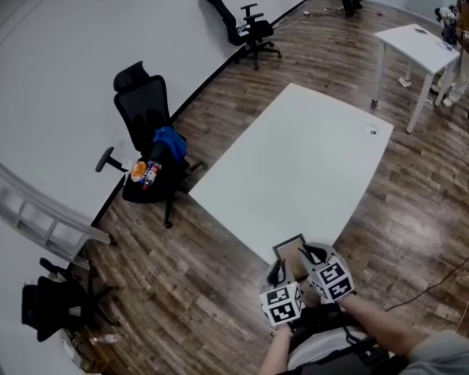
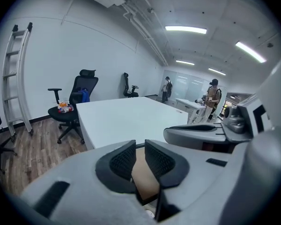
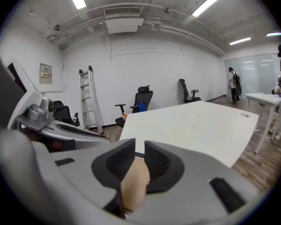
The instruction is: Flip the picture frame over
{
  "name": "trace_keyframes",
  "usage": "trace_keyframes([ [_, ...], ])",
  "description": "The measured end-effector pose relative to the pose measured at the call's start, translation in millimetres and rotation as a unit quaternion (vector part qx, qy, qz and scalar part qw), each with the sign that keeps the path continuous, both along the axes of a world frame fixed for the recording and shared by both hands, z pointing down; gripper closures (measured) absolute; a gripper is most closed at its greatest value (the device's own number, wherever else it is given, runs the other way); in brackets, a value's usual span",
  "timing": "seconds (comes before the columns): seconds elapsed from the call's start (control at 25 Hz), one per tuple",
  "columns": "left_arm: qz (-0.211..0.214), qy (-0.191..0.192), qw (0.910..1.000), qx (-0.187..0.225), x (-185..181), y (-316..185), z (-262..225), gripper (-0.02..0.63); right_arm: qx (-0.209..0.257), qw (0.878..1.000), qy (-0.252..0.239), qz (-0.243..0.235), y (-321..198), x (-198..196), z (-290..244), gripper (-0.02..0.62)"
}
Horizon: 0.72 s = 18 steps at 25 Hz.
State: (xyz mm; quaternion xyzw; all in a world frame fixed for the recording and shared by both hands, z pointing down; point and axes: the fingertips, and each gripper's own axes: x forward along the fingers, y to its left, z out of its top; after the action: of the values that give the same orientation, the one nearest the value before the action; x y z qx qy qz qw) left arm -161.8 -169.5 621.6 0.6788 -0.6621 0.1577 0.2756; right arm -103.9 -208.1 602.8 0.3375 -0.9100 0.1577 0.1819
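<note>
The picture frame [image 1: 288, 254] has a dark border and shows its brown backing. It is held at the near corner of the white table [image 1: 297, 170], and I cannot tell whether it touches the table. My left gripper [image 1: 277, 273] is shut on its left edge. My right gripper [image 1: 306, 253] is shut on its right edge. In the left gripper view, the brown panel [image 2: 145, 179] runs between the ribbed pads [image 2: 123, 161] of the gripper [image 2: 140, 149]. The right gripper view shows the same panel [image 3: 133, 186] clamped in that gripper [image 3: 139, 150].
A black office chair [image 1: 152, 155] with a blue cloth and some items stands left of the table. A ladder [image 1: 31, 209] lies along the wall. Another chair [image 1: 246, 22], a second white table [image 1: 422, 45] and a person [image 1: 465, 37] are farther off.
</note>
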Motion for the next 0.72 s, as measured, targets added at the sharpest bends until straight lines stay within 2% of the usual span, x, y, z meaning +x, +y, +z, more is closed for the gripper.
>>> trace_keyframes([
  [0.24, 0.001, -0.034, 0.9984, 0.044, 5.8, 0.2, -25.3, 0.603, 0.031, 0.999, -0.024, -0.011, 8.7, -1.9, -23.8, 0.536],
  [0.32, 0.002, -0.039, 0.9975, 0.059, 8.8, 0.5, -34.7, 0.603, 0.047, 0.998, -0.033, -0.011, 12.0, -0.3, -33.4, 0.568],
  [0.72, 0.004, -0.051, 0.9932, 0.105, 21.0, 1.5, -62.8, 0.603, 0.084, 0.994, -0.064, -0.018, 16.5, 5.8, -65.6, 0.588],
])
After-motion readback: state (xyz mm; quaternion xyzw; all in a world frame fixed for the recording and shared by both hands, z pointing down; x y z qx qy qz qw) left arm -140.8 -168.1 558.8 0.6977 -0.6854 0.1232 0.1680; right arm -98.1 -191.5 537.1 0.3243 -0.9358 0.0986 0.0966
